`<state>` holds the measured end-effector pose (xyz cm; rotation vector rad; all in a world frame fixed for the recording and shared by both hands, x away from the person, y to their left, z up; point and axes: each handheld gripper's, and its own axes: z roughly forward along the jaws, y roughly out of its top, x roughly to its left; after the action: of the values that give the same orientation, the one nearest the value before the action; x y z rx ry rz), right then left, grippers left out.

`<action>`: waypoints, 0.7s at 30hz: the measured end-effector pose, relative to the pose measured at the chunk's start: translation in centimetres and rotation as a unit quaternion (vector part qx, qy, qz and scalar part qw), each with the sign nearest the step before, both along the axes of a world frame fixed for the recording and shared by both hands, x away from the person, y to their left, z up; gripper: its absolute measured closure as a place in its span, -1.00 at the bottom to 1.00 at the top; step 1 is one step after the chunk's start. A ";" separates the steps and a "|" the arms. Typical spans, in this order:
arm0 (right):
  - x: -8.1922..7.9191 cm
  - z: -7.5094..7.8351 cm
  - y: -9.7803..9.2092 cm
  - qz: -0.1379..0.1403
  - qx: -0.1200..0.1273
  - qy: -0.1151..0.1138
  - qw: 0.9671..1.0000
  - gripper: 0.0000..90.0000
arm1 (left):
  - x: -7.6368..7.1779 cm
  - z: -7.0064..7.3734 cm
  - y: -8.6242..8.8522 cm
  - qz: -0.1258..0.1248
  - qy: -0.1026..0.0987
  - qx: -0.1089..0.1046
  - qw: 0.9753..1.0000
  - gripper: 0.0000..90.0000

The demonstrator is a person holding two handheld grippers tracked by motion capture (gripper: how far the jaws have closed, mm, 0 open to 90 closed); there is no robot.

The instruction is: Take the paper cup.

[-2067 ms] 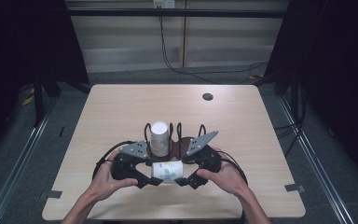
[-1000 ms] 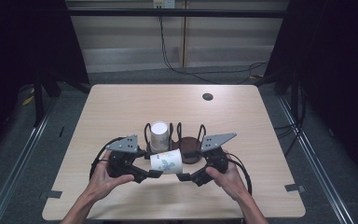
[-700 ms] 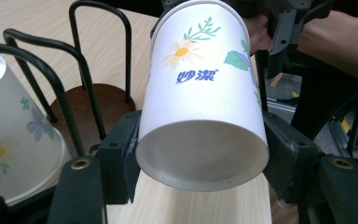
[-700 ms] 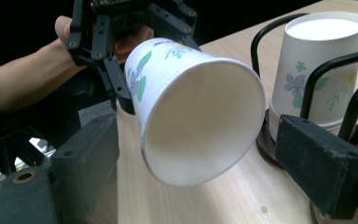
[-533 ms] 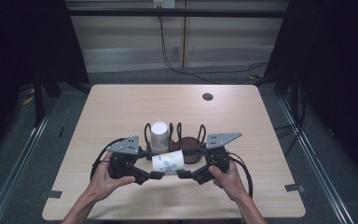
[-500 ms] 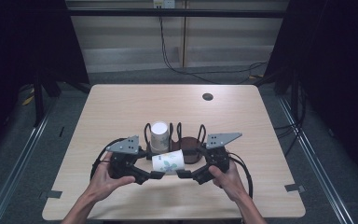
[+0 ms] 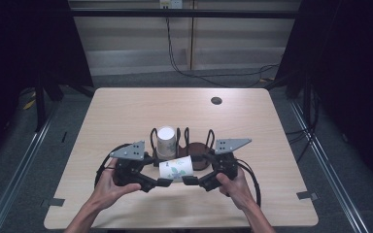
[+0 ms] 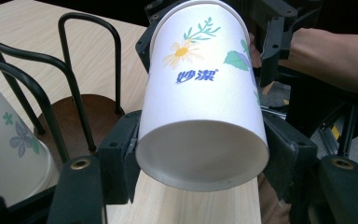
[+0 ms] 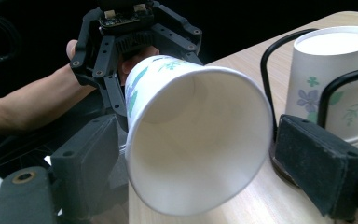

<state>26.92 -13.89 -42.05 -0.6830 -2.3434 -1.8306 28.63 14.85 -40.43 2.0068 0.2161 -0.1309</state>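
A sideways cup (image 7: 176, 168) is being grasped by the left gripper (image 7: 161, 182); the right gripper (image 7: 187, 180) is being held released, jaws apart around its rim, rack (image 7: 194, 145) at 12 o'clock.

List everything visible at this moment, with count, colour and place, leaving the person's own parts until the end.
Table: one, light wood, centre of the high view.
Cup rack: one, black wire loops on a dark brown base, mid-table.
Upside-down cup: one, white with flower print, standing in the rack's left end.
Held cup: one, white with flower print and blue lettering, lying sideways in front of the rack between the two grippers.
Round dark spot: one, far right part of the table.
Left gripper: one, black, jaws closed on the held cup's base end.
Right gripper: one, black, jaws either side of the held cup's open rim, gap visible on one side.
Hands: two, holding the grippers at the table's near edge.
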 end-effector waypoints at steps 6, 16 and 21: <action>0.0 -0.1 0.6 0.006 -0.007 0.000 1.000 -0.68 | -0.1 0.1 -0.2 -0.007 0.005 -0.003 1.000 -0.18; 0.1 -0.1 0.5 0.019 0.005 0.004 1.000 -0.50 | 0.1 -0.1 -0.1 -0.014 0.011 -0.004 1.000 -0.18; 0.2 -0.1 0.3 0.021 0.010 0.008 1.000 -0.43 | 0.2 -0.4 -0.2 -0.014 0.022 0.001 1.000 -0.20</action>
<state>27.16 -13.59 -42.12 -0.6393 -2.3094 -1.8224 28.87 14.63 -40.83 2.0106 0.2160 -0.1919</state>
